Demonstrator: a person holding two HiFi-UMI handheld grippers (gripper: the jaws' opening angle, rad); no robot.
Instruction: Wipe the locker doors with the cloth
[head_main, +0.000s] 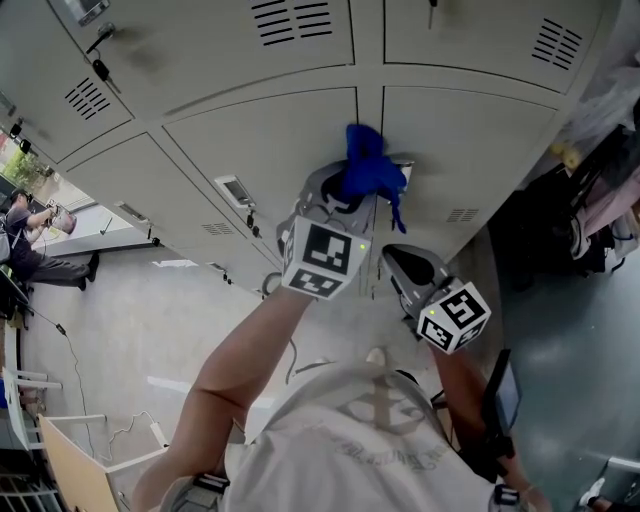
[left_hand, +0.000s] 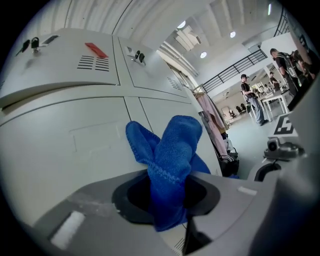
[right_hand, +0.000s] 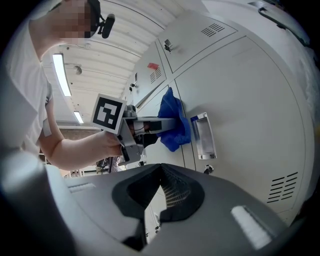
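A blue cloth (head_main: 365, 165) is pressed against a pale grey locker door (head_main: 280, 140) at the seam between two doors. My left gripper (head_main: 347, 192) is shut on it, the cloth bunching out past the jaws. In the left gripper view the cloth (left_hand: 169, 146) stands up between the closed jaws of the left gripper (left_hand: 167, 176), with the locker door (left_hand: 65, 145) just behind it. My right gripper (head_main: 398, 258) hangs lower right, apart from the doors, shut and holding nothing. The right gripper view shows the right gripper (right_hand: 160, 171), the cloth (right_hand: 172, 122) and the left gripper (right_hand: 150, 126).
A clear label holder (right_hand: 202, 135) and a small lock (right_hand: 207, 170) sit on the door right of the cloth. Keys hang in upper lockers (head_main: 100, 68). Hanging clothes and bags (head_main: 600, 200) crowd the right side. People stand in the hall (left_hand: 250, 97) and one sits at far left (head_main: 22, 245).
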